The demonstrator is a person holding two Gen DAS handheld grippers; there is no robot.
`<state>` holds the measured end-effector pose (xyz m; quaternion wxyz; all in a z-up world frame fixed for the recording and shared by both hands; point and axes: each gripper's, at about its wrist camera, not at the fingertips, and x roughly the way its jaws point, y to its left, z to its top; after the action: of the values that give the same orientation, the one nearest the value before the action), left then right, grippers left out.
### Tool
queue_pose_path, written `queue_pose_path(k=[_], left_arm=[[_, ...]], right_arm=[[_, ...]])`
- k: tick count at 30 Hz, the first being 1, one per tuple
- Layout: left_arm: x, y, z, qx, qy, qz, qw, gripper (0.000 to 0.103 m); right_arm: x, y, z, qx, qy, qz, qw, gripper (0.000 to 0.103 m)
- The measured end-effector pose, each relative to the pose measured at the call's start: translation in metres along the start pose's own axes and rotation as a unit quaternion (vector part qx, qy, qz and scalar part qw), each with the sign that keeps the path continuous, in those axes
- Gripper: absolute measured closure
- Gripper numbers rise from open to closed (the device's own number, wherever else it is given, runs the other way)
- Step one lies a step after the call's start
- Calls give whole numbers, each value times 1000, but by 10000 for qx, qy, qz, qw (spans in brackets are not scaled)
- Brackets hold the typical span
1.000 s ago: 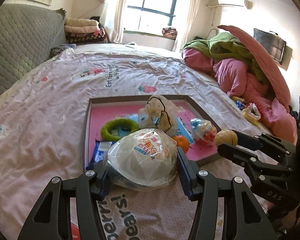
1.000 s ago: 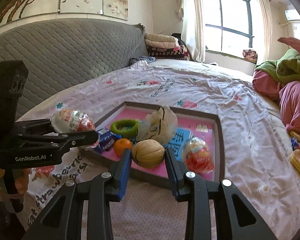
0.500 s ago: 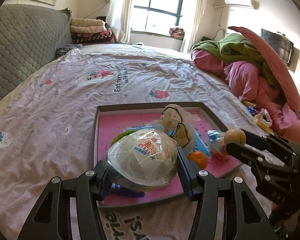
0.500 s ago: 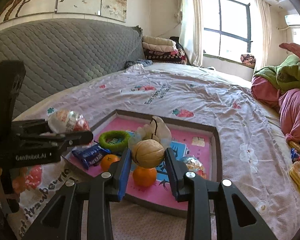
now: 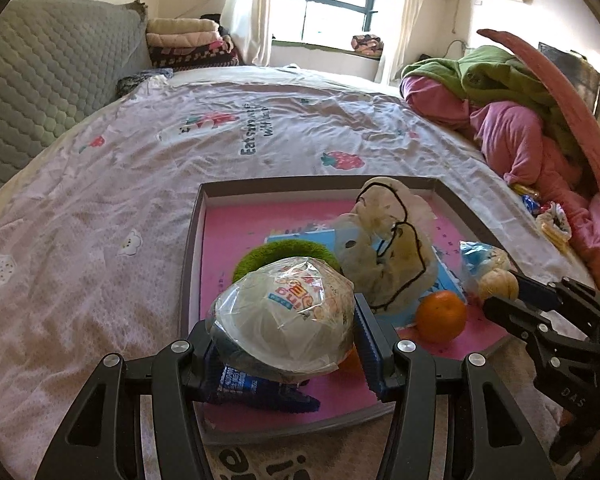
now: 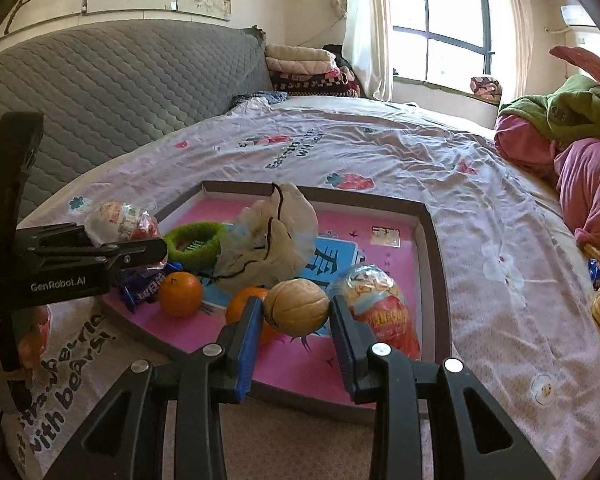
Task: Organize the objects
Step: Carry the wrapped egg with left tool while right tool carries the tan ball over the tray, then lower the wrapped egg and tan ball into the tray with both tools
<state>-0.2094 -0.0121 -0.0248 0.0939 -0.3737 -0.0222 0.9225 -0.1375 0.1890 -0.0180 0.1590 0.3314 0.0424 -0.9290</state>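
My left gripper (image 5: 284, 332) is shut on a round snack wrapped in clear plastic (image 5: 284, 320), held over the near left part of the pink-floored tray (image 5: 192, 240). My right gripper (image 6: 296, 312) is shut on a tan walnut (image 6: 296, 307) above the tray's (image 6: 430, 240) near edge. In the tray lie a green ring (image 6: 194, 240), a white drawstring bag (image 6: 274, 240), two oranges (image 6: 180, 294), a blue wrapper (image 5: 256, 390) and a red-and-blue wrapped egg (image 6: 374, 300). In the right wrist view the left gripper (image 6: 140, 240) with its snack shows at left.
The tray sits on a bed with a strawberry-print sheet (image 5: 100, 200). A grey quilted headboard (image 6: 100, 92) stands at left, with folded blankets (image 5: 188, 42) beyond. Pink and green bedding (image 5: 512, 112) is heaped at right, with small packets (image 5: 552, 220) beside it.
Both grippers have moved forward and down over the tray with their loads. The tray now looks nearer, and its contents sit under and between the fingers.
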Motion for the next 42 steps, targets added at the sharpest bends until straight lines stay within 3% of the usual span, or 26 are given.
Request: queue_pose_path(k=[24,28,42], left_arm=[[18,0,-2,-11,239,-13,9997,45],[18,3,-2,-70,258,2,9996,37],[7,3,1,-163,125,-30,9998,30]], right_arm=[[15,-2,-11,145,385,88,9991,68],[15,-5,-11,271,438,157,9985,68],[11,-3,-8,307,413,75,9986,68]])
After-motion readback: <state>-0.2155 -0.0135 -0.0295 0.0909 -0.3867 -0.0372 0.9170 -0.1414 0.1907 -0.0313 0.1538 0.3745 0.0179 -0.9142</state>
